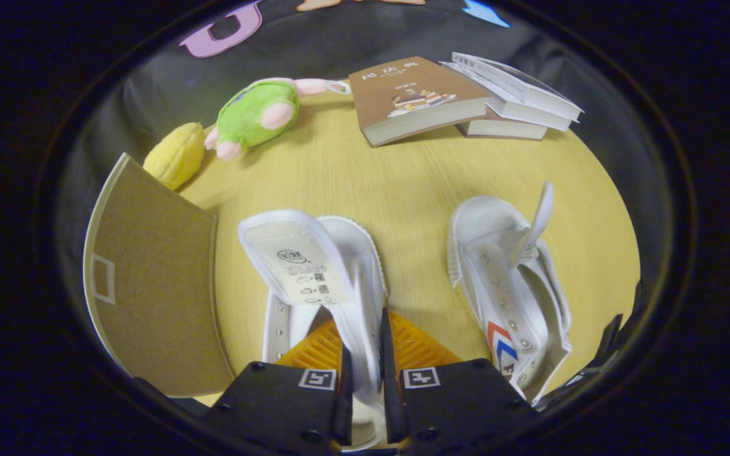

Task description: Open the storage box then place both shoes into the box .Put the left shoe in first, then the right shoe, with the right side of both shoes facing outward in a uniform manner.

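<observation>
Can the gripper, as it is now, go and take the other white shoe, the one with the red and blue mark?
Probably not yet: the gripper is shut on the near shoe. Otherwise the marked shoe lies unobstructed beside it.

Hand-held gripper: ribbed pads, black mounts, square markers, screws.

A round, pale yellow wooden table with fine grain stands against a dark cloth wall that curves around its far edge. Light falls evenly from above, casting soft shadows on the tabletop. Beyond the table's right edge the cloth hangs in loose, dim folds.
</observation>
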Available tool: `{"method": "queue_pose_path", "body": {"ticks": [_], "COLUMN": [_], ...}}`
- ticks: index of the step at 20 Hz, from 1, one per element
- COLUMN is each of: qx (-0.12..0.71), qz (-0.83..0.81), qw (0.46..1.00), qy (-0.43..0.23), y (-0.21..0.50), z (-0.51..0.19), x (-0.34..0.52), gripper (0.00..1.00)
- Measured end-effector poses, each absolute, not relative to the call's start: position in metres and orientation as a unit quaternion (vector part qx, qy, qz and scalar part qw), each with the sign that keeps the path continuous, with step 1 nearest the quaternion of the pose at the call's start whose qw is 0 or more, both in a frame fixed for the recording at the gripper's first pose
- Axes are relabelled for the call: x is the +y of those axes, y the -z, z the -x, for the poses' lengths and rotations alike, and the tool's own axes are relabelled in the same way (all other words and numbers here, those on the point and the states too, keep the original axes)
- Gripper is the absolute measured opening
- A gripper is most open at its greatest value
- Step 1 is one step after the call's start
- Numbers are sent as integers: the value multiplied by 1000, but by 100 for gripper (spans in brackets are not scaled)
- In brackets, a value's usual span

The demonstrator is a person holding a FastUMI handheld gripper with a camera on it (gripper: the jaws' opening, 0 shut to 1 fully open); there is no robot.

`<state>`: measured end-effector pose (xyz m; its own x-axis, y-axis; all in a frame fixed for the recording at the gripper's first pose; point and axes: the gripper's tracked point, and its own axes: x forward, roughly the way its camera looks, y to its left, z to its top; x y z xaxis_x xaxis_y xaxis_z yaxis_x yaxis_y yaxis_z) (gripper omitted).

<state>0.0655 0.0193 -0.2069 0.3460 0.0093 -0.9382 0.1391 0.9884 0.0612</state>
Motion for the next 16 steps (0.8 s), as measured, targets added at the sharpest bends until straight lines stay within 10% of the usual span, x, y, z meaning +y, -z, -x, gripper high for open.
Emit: {"method": "queue_pose_path", "body": {"ticks": [16], "qx": [532], "qz": [-21], "qw": [843], "qy": [78], "y": [195], "z": [-65], "x": [10], "gripper": [8]}}
